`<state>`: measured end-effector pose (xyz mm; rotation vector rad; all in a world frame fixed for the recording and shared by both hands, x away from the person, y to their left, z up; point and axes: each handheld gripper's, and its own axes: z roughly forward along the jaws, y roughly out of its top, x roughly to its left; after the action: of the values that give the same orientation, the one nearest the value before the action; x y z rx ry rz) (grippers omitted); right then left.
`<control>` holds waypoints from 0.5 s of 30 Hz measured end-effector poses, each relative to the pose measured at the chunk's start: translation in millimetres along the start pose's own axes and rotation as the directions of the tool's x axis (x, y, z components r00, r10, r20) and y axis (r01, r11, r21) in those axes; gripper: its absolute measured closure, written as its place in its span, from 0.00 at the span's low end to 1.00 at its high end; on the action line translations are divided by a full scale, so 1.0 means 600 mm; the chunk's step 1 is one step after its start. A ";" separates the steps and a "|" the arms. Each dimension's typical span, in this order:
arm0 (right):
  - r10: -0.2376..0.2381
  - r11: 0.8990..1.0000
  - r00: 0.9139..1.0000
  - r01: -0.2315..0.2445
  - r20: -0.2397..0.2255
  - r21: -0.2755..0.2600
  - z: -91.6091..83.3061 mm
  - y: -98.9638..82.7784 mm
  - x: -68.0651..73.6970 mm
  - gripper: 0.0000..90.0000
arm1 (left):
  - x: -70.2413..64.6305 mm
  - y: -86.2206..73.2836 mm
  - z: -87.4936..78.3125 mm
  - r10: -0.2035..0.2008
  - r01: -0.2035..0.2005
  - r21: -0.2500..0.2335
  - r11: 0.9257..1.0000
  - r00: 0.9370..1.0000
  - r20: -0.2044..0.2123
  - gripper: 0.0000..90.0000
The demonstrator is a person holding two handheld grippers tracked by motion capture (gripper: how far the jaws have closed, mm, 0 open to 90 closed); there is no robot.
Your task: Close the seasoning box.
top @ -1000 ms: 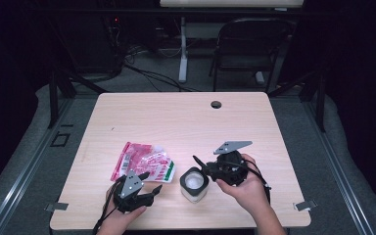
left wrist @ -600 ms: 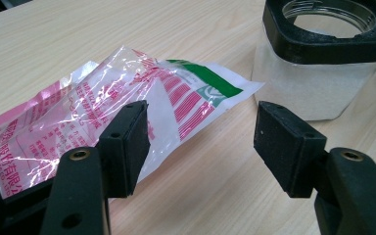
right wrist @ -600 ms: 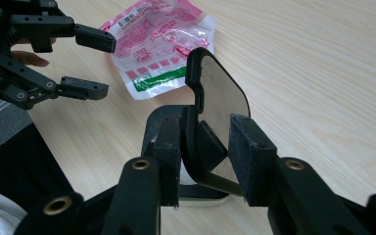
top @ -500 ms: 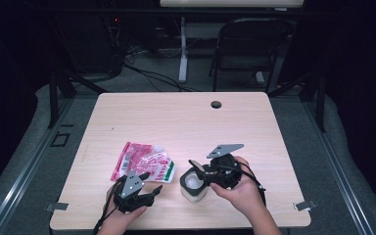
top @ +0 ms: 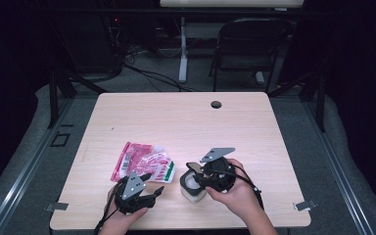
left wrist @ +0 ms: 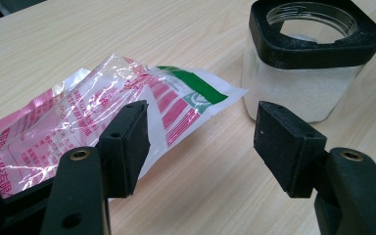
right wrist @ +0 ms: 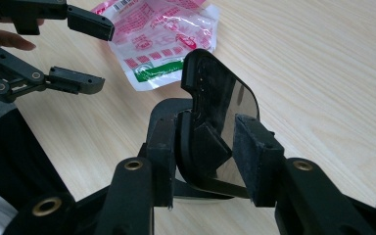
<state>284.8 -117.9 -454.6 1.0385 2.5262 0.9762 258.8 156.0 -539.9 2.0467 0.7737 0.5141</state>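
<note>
Since a second ago right gripper (top: 194,175) jaws opening, black flip lid (right wrist: 220,105) between | left gripper (top: 152,184) open | we count: one square jar (left wrist: 303,63), one pink-and-clear plastic bag (top: 142,160), lower centre.

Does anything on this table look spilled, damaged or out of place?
Nothing is spilled or damaged. The clear square jar of white grains stands upright and open; its black lid sits tilted between the right gripper's jaws, which have just been opening.

Overhead light is brightening the table (top: 186,122) while the room behind is staying dark; glare is glinting off the plastic bag (left wrist: 78,117), and close jaws are blurring slightly.
</note>
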 end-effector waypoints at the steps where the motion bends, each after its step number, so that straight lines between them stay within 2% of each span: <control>1: -0.009 1.000 1.000 0.009 0.003 0.008 0.000 0.001 0.001 0.69 | -0.001 0.000 0.001 0.001 -0.001 -0.004 1.000 1.000 0.000 0.42; 15: -0.053 0.998 0.996 0.054 0.076 -0.016 0.018 -0.013 0.035 0.64 | -0.011 0.000 0.003 0.029 -0.029 0.004 1.000 0.999 0.015 0.42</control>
<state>270.4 -102.1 -467.1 0.9786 2.4661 0.9250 255.3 150.7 -541.2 2.0659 0.7380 0.5132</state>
